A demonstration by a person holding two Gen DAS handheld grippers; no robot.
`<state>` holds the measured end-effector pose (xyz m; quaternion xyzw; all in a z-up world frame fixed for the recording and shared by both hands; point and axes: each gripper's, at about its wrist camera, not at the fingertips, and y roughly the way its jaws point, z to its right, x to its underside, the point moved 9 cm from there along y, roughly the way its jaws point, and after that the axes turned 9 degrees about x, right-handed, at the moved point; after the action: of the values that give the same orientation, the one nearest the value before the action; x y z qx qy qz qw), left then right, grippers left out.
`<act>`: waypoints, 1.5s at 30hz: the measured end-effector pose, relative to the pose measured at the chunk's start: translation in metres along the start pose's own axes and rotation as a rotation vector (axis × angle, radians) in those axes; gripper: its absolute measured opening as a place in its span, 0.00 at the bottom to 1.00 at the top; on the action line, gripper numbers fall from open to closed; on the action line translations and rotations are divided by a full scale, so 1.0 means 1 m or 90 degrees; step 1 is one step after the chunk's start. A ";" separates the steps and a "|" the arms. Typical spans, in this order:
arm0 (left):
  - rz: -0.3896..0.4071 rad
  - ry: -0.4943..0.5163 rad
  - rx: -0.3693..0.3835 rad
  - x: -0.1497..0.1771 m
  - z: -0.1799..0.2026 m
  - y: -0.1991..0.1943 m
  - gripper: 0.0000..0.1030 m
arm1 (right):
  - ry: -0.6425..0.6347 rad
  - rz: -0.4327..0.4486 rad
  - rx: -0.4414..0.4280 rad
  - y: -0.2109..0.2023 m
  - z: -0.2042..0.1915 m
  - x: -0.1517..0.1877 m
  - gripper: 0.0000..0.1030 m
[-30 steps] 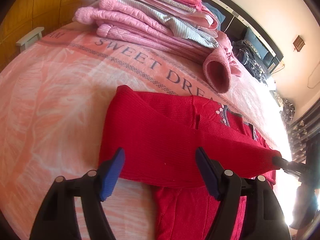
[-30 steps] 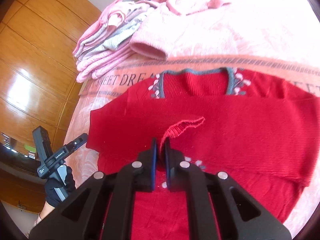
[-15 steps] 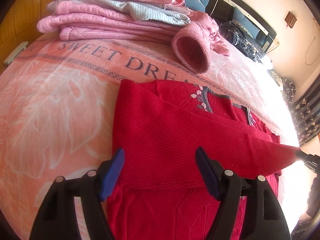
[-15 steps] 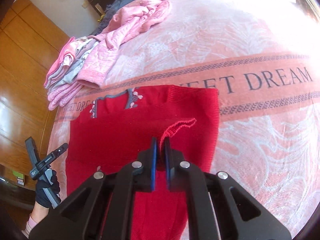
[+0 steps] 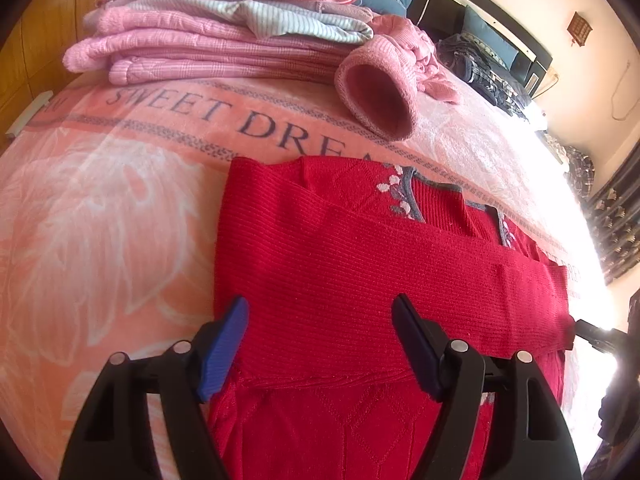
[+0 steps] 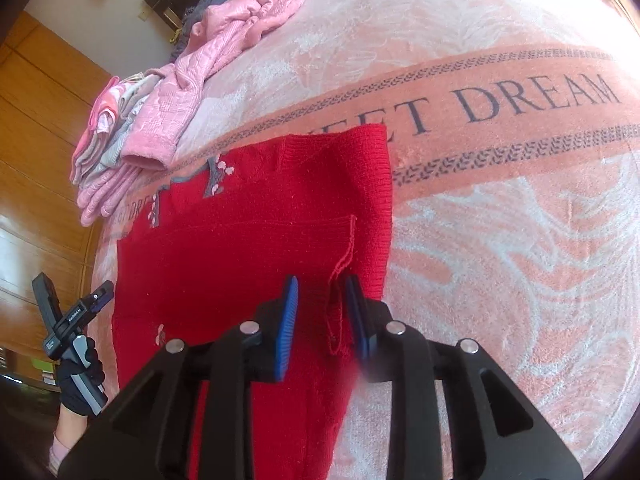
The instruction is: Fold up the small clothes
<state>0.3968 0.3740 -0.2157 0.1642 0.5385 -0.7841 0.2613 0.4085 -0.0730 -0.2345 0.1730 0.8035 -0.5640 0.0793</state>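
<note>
A red knitted sweater (image 5: pixel 360 280) lies flat on the pink bedspread (image 5: pixel 100 220), with one sleeve folded across its chest. My left gripper (image 5: pixel 320 303) hovers open over the sweater's left part, its fingers wide apart and holding nothing. In the right wrist view the sweater (image 6: pixel 240 248) fills the middle. My right gripper (image 6: pixel 322 284) is open at the sweater's right edge. The sleeve cuff (image 6: pixel 340 276) hangs loose between its fingers, close to the right pad. The left gripper (image 6: pixel 80 312) shows at the lower left in a gloved hand (image 6: pixel 80 376).
A stack of folded pink and striped clothes (image 5: pixel 208 40) sits at the bed's far left. A loose pink jacket (image 6: pixel 224 48) sprawls beside it, its cuff (image 5: pixel 376 96) near the sweater's collar. Dark clothes (image 5: pixel 492 76) lie by the headboard. A wooden wardrobe (image 6: pixel 40 120) stands left of the bed.
My right gripper carried the sleeve cuff across to the sweater's right edge and opened, letting it go. The left gripper moved in lower over the sweater, still open.
</note>
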 end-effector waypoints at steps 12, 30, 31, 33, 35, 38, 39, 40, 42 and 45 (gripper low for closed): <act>-0.038 0.027 -0.026 0.011 -0.006 0.024 0.75 | 0.010 -0.036 0.079 0.037 0.009 -0.004 0.11; -0.106 0.046 0.003 0.131 -0.041 -0.095 0.76 | -0.077 -0.008 0.014 -0.050 -0.028 0.146 0.43; -0.117 0.042 0.004 0.144 -0.043 -0.100 0.76 | -0.081 -0.014 0.018 -0.053 -0.028 0.159 0.43; -0.132 0.027 0.006 0.167 -0.048 -0.110 0.76 | -0.095 -0.021 0.031 -0.059 -0.029 0.184 0.44; -0.143 0.012 0.008 0.187 -0.053 -0.118 0.76 | -0.107 -0.031 0.040 -0.064 -0.030 0.211 0.45; -0.149 0.002 0.013 0.209 -0.056 -0.131 0.76 | -0.109 -0.052 0.045 -0.070 -0.031 0.250 0.46; -0.150 0.000 0.017 0.215 -0.055 -0.135 0.76 | -0.108 -0.060 0.044 -0.071 -0.031 0.262 0.47; -0.154 -0.001 0.021 0.222 -0.054 -0.138 0.76 | -0.107 -0.067 0.044 -0.073 -0.031 0.274 0.47; -0.161 0.000 0.028 0.235 -0.051 -0.143 0.76 | -0.101 -0.077 0.048 -0.076 -0.029 0.294 0.49; -0.169 0.007 0.038 0.252 -0.045 -0.149 0.76 | -0.087 -0.087 0.042 -0.080 -0.027 0.318 0.50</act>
<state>0.1048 0.3998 -0.2554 0.1031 0.5333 -0.8266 0.1471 0.0857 -0.0127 -0.2569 0.0811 0.7872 -0.6047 0.0896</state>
